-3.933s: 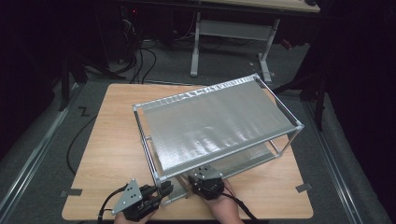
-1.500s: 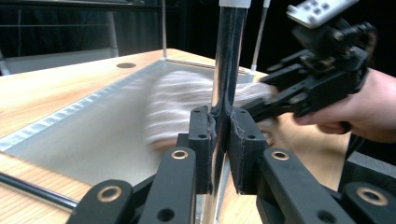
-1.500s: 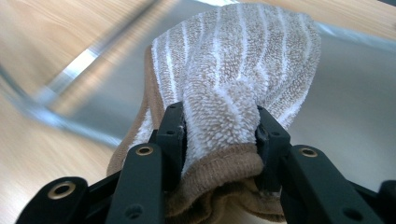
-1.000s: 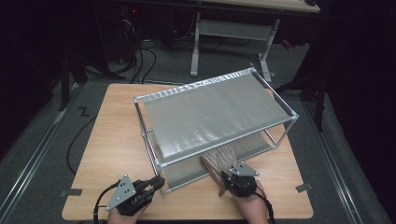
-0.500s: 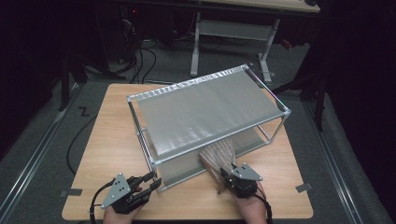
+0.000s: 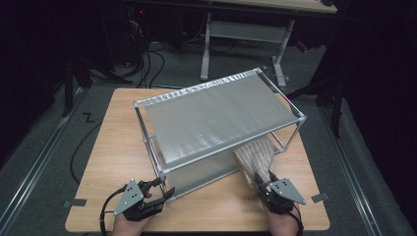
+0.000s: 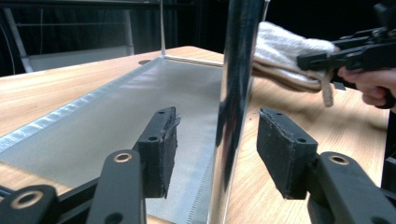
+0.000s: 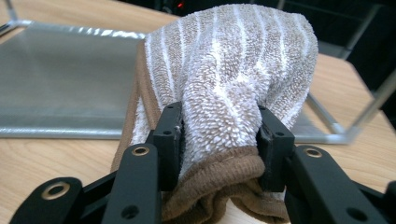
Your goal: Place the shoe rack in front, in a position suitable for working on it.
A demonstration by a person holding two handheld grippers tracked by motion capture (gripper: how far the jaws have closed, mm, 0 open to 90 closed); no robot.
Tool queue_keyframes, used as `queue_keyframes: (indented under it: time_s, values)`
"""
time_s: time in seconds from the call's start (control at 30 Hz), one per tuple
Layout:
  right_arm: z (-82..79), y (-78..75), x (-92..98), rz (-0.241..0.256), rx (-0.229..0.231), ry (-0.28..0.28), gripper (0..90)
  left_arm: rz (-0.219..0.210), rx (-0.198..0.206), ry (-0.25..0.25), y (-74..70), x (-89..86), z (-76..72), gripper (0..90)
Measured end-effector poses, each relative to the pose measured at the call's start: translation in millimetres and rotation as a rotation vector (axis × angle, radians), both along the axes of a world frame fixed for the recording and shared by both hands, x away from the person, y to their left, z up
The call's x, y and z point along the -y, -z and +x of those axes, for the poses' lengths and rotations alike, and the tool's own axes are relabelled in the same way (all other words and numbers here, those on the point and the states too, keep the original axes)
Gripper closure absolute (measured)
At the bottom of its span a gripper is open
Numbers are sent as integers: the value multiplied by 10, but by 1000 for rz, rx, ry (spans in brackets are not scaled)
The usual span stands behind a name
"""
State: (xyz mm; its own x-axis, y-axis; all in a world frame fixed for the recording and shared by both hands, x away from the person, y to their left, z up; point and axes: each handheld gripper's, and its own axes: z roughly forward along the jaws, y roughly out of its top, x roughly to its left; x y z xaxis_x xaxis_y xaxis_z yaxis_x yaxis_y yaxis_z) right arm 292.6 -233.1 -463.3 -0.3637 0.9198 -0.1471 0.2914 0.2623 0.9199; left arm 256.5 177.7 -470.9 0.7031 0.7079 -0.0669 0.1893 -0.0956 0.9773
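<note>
1 metal rack (image 6: pixel 216 118) with 2 shelves, 1 folded striped towel (image 6: pixel 255 156), 2 grippers, 1 wooden table (image 6: pixel 113 142), 1 desk behind (image 6: pixel 246 24).

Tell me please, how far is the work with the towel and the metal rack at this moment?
Done: the right gripper has clamped the folded striped towel, whose far end lies under the top shelf of the rack. In hand: the left gripper stands open around the rack's near corner post, jaws apart from it. Left: the towel's near end overhangs the lower shelf onto the table; it probably needs moving fully in or out.
</note>
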Motion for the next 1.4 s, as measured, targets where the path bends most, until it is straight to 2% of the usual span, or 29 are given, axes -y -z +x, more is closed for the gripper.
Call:
queue_keyframes:
  time_s: [0.2, 0.23, 0.27, 0.3, 0.4, 0.57, 0.67, 0.8, 0.83, 0.9, 0.97, 1.0, 1.03, 1.23, 1.4]
  values:
    - [-106, -62, 148, 26, 28, 43, 591, -7, -21, -1, 18, 28, 51, 457]
    - [-126, -73, 168, 26, 33, 56, 590, -76, -55, 0, 27, 88, 31, 453]
    - [-144, -80, 193, 31, 39, 57, 590, -69, -51, 2, 30, 99, 37, 449]
    - [-166, -88, 218, 35, 44, 65, 590, -4, -24, 4, 26, 72, 64, 449]
    - [-230, -114, 300, 61, 56, 93, 590, 3, -29, 11, 37, 104, 79, 446]
    - [-299, -170, 377, 90, 111, 112, 591, 0, -31, 7, 44, 120, 89, 448]
    - [-325, -212, 374, 90, 137, 126, 591, -6, -29, 5, 46, 115, 89, 447]
    - [-374, -322, 393, 109, 193, 128, 591, -14, -26, 2, 50, 99, 91, 447]
    - [-387, -357, 406, 121, 206, 125, 591, -86, -61, 1, 61, 148, 66, 447]
    - [-413, -428, 420, 134, 234, 125, 591, -91, -63, 0, 65, 141, 65, 447]
    - [-425, -464, 422, 141, 247, 125, 591, -84, -60, 1, 64, 134, 62, 448]
    - [-445, -536, 418, 155, 273, 119, 590, -83, -56, -1, 61, 130, 52, 448]
    - [-450, -570, 409, 157, 288, 116, 590, -15, -24, 1, 50, 77, 72, 448]
    - [-413, -767, 296, 185, 340, 76, 589, -19, -9, -1, 30, 52, 39, 448]
    - [-330, -970, 121, 204, 374, 20, 588, -24, -4, 2, 22, 14, 0, 465]
